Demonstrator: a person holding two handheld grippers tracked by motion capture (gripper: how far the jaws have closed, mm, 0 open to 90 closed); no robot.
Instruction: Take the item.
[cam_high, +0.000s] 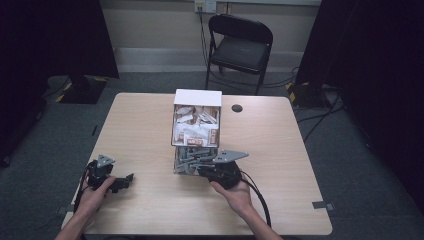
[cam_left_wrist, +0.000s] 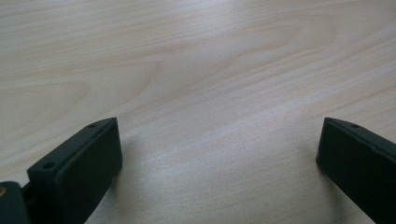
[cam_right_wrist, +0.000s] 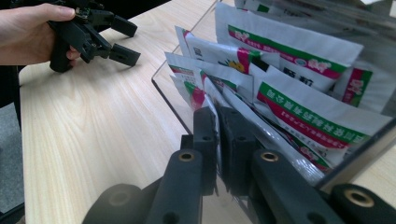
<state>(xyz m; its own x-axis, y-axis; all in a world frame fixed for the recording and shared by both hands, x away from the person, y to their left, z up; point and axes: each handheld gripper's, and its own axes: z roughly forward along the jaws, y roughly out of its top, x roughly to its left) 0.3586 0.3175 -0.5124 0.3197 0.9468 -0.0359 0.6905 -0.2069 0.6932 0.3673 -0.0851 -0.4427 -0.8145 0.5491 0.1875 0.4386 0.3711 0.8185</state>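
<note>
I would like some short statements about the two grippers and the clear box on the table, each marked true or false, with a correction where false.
1. The left gripper is open above bare table. True.
2. The right gripper is wide open, well away from the clear box. False: its jaws stand close together on a sachet at the near, open side of the box.
3. The box holds many printed sachets. True.
4. The left gripper is reaching into the box. False: it rests near the table's left front part, apart from the box.
5. A folding chair stands beyond the table. True.
</note>
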